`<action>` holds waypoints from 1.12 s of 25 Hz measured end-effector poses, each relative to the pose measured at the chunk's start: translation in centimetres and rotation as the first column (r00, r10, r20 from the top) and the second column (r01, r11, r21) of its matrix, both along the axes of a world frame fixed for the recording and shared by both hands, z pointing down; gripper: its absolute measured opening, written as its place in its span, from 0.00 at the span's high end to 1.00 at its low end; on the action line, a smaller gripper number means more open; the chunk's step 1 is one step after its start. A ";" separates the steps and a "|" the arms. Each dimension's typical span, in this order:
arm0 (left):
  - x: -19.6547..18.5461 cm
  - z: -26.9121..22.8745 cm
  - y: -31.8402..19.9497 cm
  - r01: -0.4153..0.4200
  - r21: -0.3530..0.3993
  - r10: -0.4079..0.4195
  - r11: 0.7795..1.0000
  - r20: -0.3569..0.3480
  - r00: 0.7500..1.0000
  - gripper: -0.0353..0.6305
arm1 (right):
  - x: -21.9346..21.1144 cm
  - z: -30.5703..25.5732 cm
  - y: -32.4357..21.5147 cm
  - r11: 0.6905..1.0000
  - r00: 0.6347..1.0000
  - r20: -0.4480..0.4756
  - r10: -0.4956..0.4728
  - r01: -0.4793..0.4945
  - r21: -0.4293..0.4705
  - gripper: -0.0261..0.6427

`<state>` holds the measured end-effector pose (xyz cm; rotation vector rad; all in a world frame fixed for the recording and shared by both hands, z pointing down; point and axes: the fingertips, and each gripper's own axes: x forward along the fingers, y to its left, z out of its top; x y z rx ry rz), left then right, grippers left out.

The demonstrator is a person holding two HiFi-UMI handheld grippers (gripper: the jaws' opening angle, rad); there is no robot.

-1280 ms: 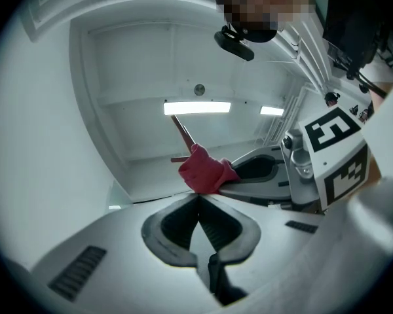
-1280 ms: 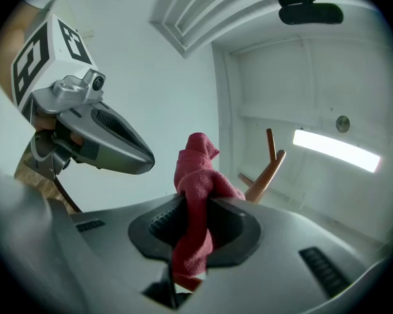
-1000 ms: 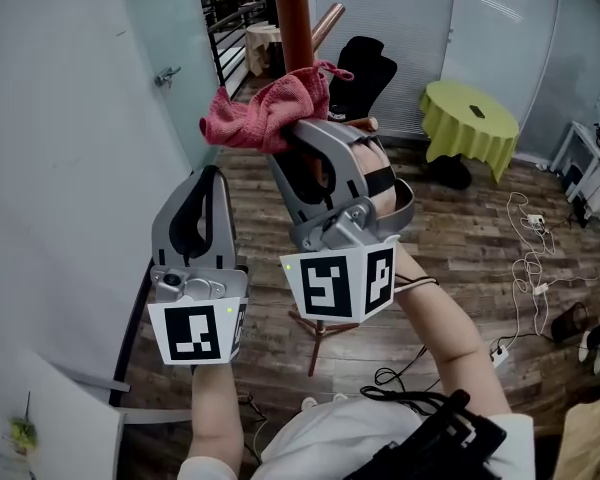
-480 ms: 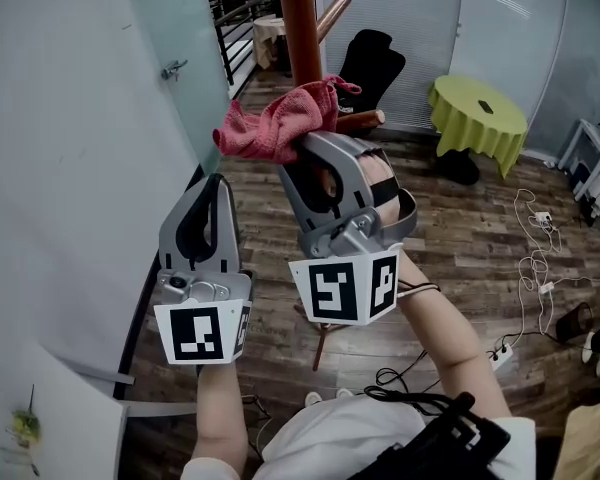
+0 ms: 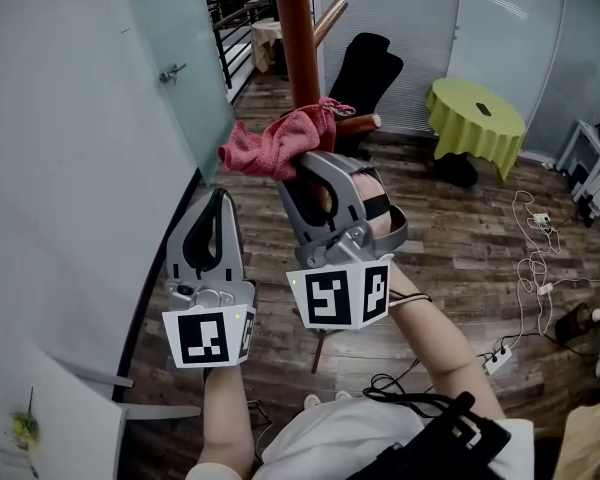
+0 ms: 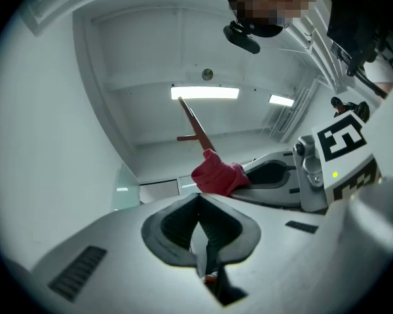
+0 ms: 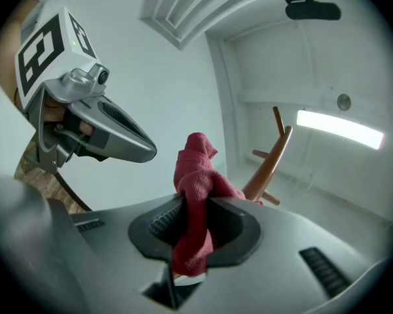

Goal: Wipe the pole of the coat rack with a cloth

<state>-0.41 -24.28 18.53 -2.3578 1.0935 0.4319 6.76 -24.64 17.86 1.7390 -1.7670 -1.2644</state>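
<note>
The coat rack's brown wooden pole [image 5: 298, 38] rises at the top centre of the head view, with pegs branching off it. A crumpled pink-red cloth [image 5: 276, 142] rests against the pole just below a peg. My right gripper [image 5: 302, 160] is shut on the cloth [image 7: 195, 201], whose bunched end sticks out past the jaws beside the pole [image 7: 270, 162]. My left gripper [image 5: 217, 196] hangs lower and to the left, jaws shut with nothing between them. From the left gripper view the cloth [image 6: 217, 174] and the pole [image 6: 195, 127] show beyond its tips [image 6: 198, 198].
A frosted glass wall [image 5: 170, 78] stands close on the left. On the wood floor to the right are a black chair [image 5: 368, 68], a round table under a yellow-green cover [image 5: 477, 118] and loose cables [image 5: 532, 258]. The rack's legs [image 5: 320, 338] spread below my arms.
The right gripper and the cloth have slid down the pole. The left gripper has also sunk a little.
</note>
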 end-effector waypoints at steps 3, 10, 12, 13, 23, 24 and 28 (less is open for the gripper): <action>-0.1 1.0 -0.1 -0.010 -0.030 0.010 1.000 -0.011 1.000 0.93 | 0.0 1.0 0.0 1.000 1.000 0.017 -0.001 0.002 -0.015 0.84; 0.0 1.7 -0.1 -0.006 -0.061 0.005 0.998 -0.019 1.000 0.93 | 0.4 2.1 -0.1 0.999 0.999 0.037 0.016 -0.015 -0.038 0.84; -0.2 2.3 -0.1 0.001 -0.065 -0.002 0.998 -0.019 1.000 0.93 | 0.3 2.8 -0.1 0.999 0.999 0.039 0.019 -0.018 -0.045 0.84; -0.2 2.6 -0.1 0.002 -0.069 -0.004 0.998 -0.020 1.000 0.93 | 0.2 3.2 -0.1 0.999 0.999 0.043 0.019 -0.017 -0.049 0.84; -1.2 4.2 -0.3 0.042 -0.130 -0.047 0.991 -0.030 0.998 0.93 | 0.7 5.6 -0.1 0.994 0.996 0.082 0.039 -0.031 -0.104 0.84; -1.3 4.3 -0.6 0.043 -0.136 -0.048 0.990 -0.033 0.998 0.93 | 0.7 5.7 -0.4 0.993 0.995 0.085 0.043 -0.033 -0.110 0.84; -1.4 4.9 -0.6 0.045 -0.162 -0.051 0.986 -0.032 0.998 0.93 | 1.1 6.4 -0.5 0.991 0.993 0.105 0.053 -0.039 -0.128 0.84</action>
